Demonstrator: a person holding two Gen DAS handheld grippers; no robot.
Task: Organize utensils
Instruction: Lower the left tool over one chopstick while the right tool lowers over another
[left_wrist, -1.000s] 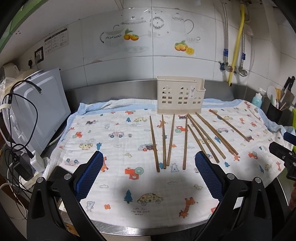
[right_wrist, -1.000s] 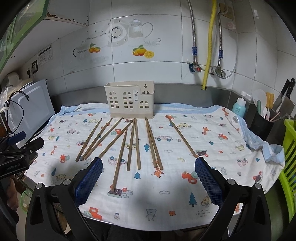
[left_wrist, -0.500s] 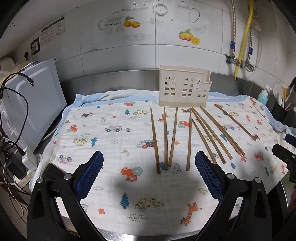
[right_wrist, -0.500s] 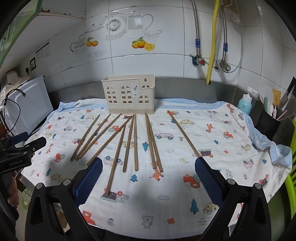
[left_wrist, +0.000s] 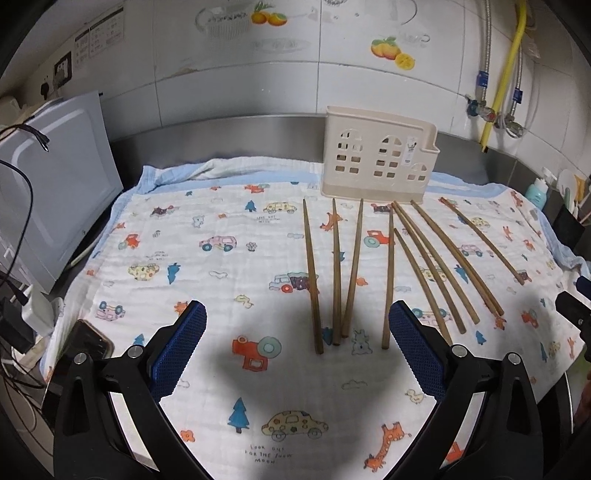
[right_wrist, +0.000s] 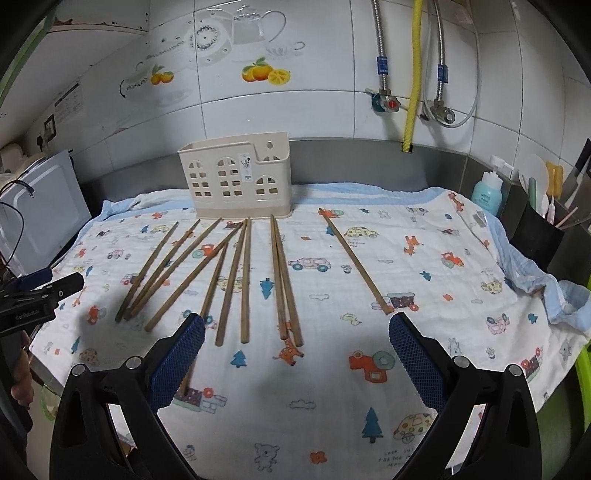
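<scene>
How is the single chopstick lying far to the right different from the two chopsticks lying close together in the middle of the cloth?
The single chopstick lies alone, apart from all others; the middle pair lies side by side, nearly touching. The single chopstick slants, its far end leaning left; the pair runs almost straight toward the holder. Both are brown, wooden-looking and lie flat on the printed cloth, outside the holder.

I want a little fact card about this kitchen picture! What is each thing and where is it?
Chopsticks: ten wooden ones, lying flat on the cloth, none picked up
Utensil holder: cream plastic, upright at the back of the cloth, nothing seen inside
Cloth: white, cartoon cars and trees
Left hand-held gripper: open, holds nothing
Right hand-held gripper: open, holds nothing
Soap bottle: far right
</scene>
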